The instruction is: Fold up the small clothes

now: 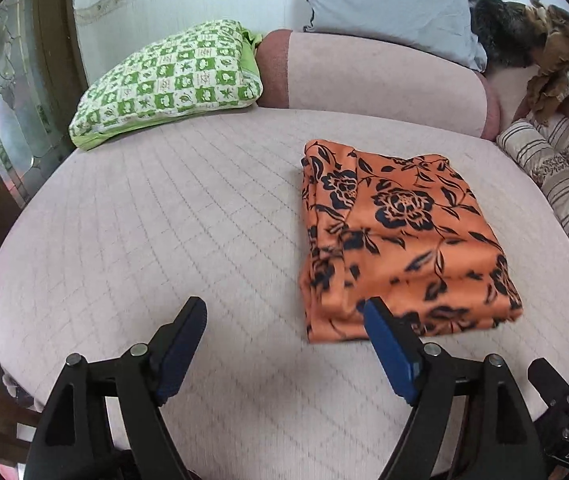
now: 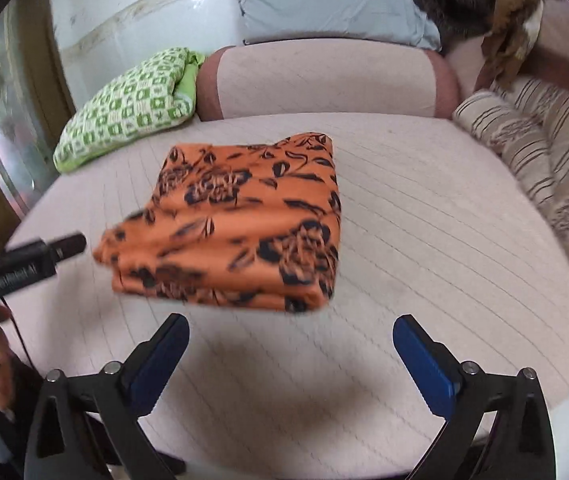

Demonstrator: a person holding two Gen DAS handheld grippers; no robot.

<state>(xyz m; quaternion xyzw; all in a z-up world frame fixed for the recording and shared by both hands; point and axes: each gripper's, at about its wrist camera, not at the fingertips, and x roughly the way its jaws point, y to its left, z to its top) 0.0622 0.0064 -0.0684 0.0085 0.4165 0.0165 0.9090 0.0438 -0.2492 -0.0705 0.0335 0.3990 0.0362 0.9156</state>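
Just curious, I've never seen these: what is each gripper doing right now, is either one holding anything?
Left gripper: open, holding nothing.
Right gripper: open, holding nothing; the folded orange cloth lies free.

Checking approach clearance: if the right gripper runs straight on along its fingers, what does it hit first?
Likely the bare pink mattress, just short of the folded orange floral cloth. The right gripper is open and empty; depth is uncertain.

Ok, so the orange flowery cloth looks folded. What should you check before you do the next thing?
1. Orange floral cloth lies folded in a flat stack on the pink quilted bed cover: ok.
2. Left gripper open, nothing between its jaws: ok.
3. Right gripper open, nothing between its jaws: ok.
4. Both grippers off the cloth: ok.
5. Folded edges line up neatly: cannot tell, the picture is blurred.
6. Another small garment within reach to fold: cannot tell.
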